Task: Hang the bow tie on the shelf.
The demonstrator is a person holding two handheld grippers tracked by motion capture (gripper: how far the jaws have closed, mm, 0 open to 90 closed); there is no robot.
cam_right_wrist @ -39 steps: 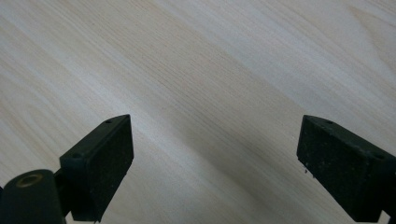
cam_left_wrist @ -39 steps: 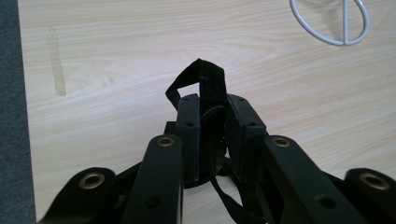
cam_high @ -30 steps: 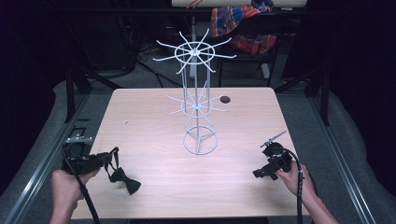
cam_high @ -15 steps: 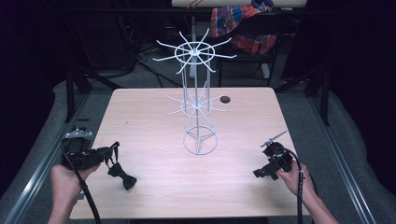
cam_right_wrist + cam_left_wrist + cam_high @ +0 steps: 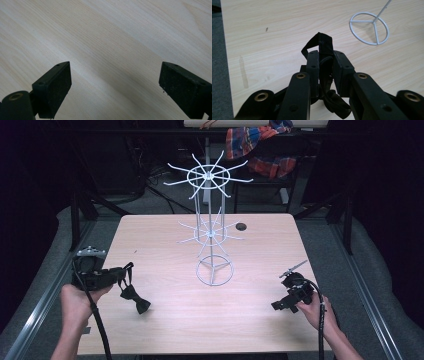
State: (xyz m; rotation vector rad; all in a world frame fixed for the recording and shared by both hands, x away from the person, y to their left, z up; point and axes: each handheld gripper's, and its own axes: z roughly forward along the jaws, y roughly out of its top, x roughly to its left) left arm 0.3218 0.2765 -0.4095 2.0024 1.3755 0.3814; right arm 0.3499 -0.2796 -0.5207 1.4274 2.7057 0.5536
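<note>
While clamped tight on the bow tie's strap (image 5: 322,46), left gripper (image 5: 112,276) dangling the bow tie (image 5: 135,299) at 8 o'clock from the wire rack (image 5: 214,270). Right gripper (image 5: 113,87) spread wide over bare table (image 5: 250,320) around 4 o'clock, gripping nothing.

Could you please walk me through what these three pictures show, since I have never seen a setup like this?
A person holds a hand-held two-jaw gripper in each hand. The high view looks down on a wooden table bearing a white wire display stand. The other two pictures come from cameras riding on the grippers, looking along their black jaws. The left gripper is shut on the strap of a black bow tie, which dangles from it. The right gripper is open with nothing between its jaws, over bare wood.
</note>
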